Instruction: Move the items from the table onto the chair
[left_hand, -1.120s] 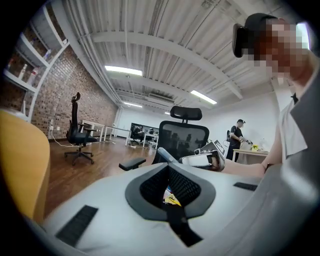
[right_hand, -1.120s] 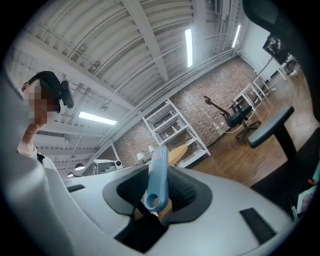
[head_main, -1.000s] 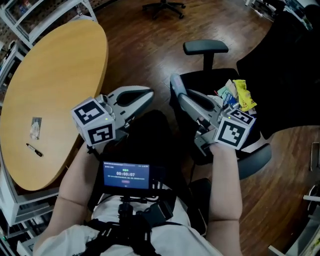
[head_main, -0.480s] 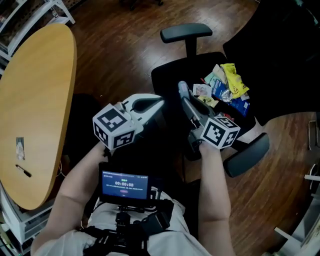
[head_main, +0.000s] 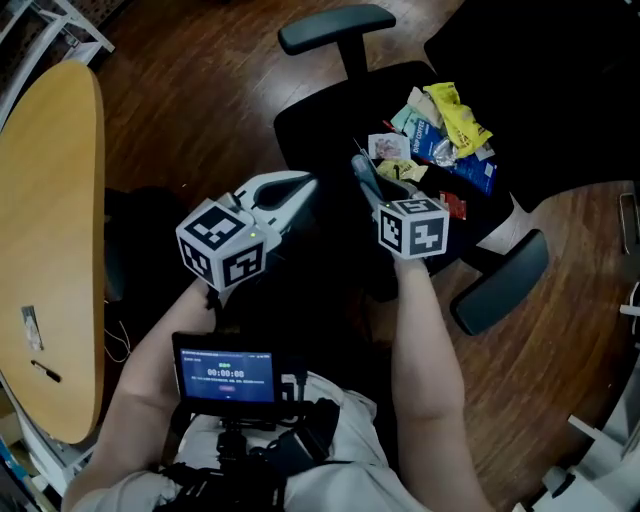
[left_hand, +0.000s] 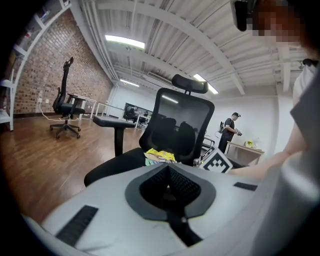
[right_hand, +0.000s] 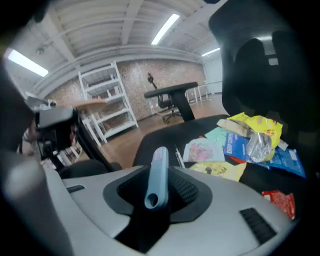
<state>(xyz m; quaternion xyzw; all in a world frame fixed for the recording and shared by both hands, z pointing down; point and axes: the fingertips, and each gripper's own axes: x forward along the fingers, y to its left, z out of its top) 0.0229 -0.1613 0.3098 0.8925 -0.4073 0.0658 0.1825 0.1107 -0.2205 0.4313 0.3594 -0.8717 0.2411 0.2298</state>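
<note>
Where the oval wooden table (head_main: 60, 200) runs along the left edge, a small pale packet (head_main: 31, 326) and a black pen (head_main: 42, 370) lie toward its near end, close together but not touching. Right of it, across the wood floor (head_main: 190, 90), stands the black office chair (head_main: 320, 120). Its seat carries a loose heap on the far right side: a white-and-pink sachet (head_main: 388, 147), a teal packet (head_main: 412, 115), a yellow wrapper (head_main: 455, 115) and a blue packet (head_main: 470, 170) with a crumpled clear wrapper (head_main: 445, 152) on it. A red packet (head_main: 452, 205) lies nearest the person.

Between table and chair the left gripper (head_main: 305, 185) hangs beside the seat's near left edge, its jaws pressed together with nothing in them. Below it a small lit screen (head_main: 225, 370) sits at the person's chest. The right gripper (right_hand: 162, 169) is over the seat, just near-left of the heap. It pinches a light-blue plastic handle (right_hand: 156, 180) whose far end points toward the sachet. One armrest (head_main: 335, 28) bounds the seat's far side and another (head_main: 500, 285) its near right side.
</note>
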